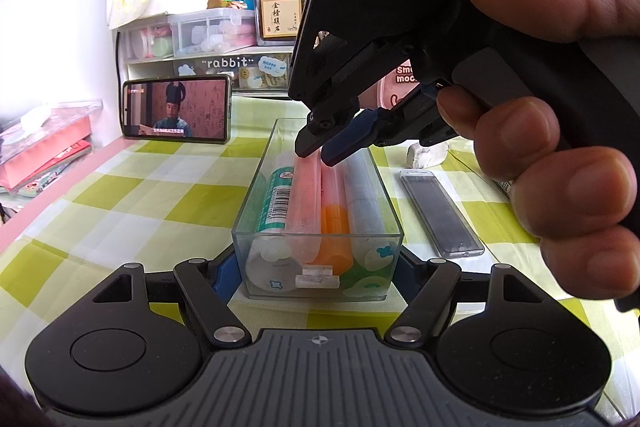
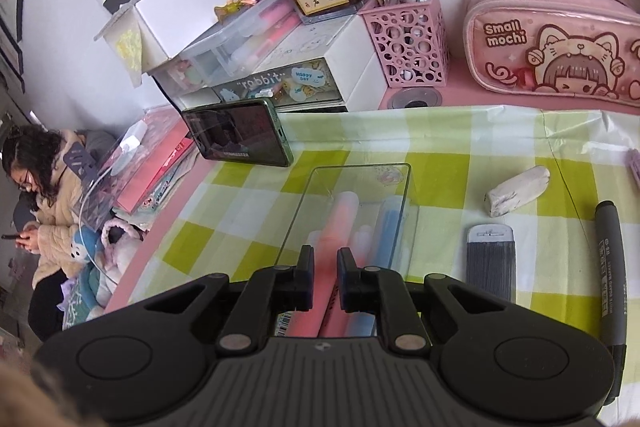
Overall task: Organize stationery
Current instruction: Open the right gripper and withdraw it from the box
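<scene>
A clear plastic box [image 1: 384, 223] stands on the checked cloth and holds several markers: a green one [image 1: 276, 195], a pink one [image 1: 306, 203], an orange-capped one [image 1: 334, 227] and a pale blue one [image 1: 364, 199]. My left gripper [image 1: 316, 267] is shut on the near end of the box, one finger on each side wall. My right gripper [image 1: 320, 147] hovers over the far end of the box. In the right wrist view its fingers [image 2: 325, 273] stand slightly apart astride the pink marker [image 2: 340, 223], just above it.
A grey pencil-lead case [image 1: 440, 211] lies right of the box, also in the right wrist view [image 2: 490, 259]. A white eraser [image 2: 518, 191] and a black whiteboard marker [image 2: 610, 267] lie further right. A phone [image 1: 176, 111], drawers, pen holder [image 2: 408, 43] and pink pencil case [image 2: 556, 43] line the back.
</scene>
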Tool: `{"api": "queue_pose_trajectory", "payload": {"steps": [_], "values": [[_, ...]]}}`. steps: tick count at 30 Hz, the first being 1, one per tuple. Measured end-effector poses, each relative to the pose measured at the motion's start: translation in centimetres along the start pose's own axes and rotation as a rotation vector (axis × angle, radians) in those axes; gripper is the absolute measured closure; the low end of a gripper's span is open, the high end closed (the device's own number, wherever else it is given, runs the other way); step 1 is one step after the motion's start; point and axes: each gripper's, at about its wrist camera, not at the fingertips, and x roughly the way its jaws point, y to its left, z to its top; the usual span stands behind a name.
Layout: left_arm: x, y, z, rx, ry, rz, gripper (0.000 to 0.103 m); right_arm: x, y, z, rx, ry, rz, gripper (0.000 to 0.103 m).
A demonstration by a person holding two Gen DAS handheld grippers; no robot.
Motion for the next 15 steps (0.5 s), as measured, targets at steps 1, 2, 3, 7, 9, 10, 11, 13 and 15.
{"api": "queue_pose_trajectory", "payload": {"steps": [1,2,3,7,9,10,11,13,15], "values": [[0.0,0.0,0.0,0.000,0.000,0.000,0.030,0.0,0.1,0.0,-0.007,0.002,-0.003,0.093],[0.0,0.0,0.0,0.000,0.000,0.000,0.030,-0.1,0.0,-0.1,-0.010,0.004,-0.002,0.093],[0.0,0.0,0.0,0.000,0.000,0.000,0.030,-0.2,0.0,-0.1,-0.012,0.006,0.002,0.093],[0.0,0.0,0.0,0.000,0.000,0.000,0.030,-0.5,-0.3,0.0,0.001,-0.001,0.025,0.094],[0.0,0.0,0.0,0.000,0.000,0.000,0.030,-1.1,-0.5,0.1,0.014,-0.022,0.028,0.093],[0.0,0.0,0.0,0.000,0.000,0.000,0.030,-1.5,-0.7,0.2,0.018,-0.034,0.025,0.093],[0.0,0.0,0.0,0.000,0.000,0.000,0.030,-2.1,-1.0,0.3,0.020,-0.052,0.015,0.093],[0.0,0.0,0.0,0.000,-0.001,0.000,0.030,-3.2,-1.7,0.6,0.020,-0.096,-0.013,0.092],[0.0,0.0,0.0,0.000,0.000,0.000,0.030,-4.4,-3.1,0.9,0.033,-0.142,-0.075,0.089]]}}
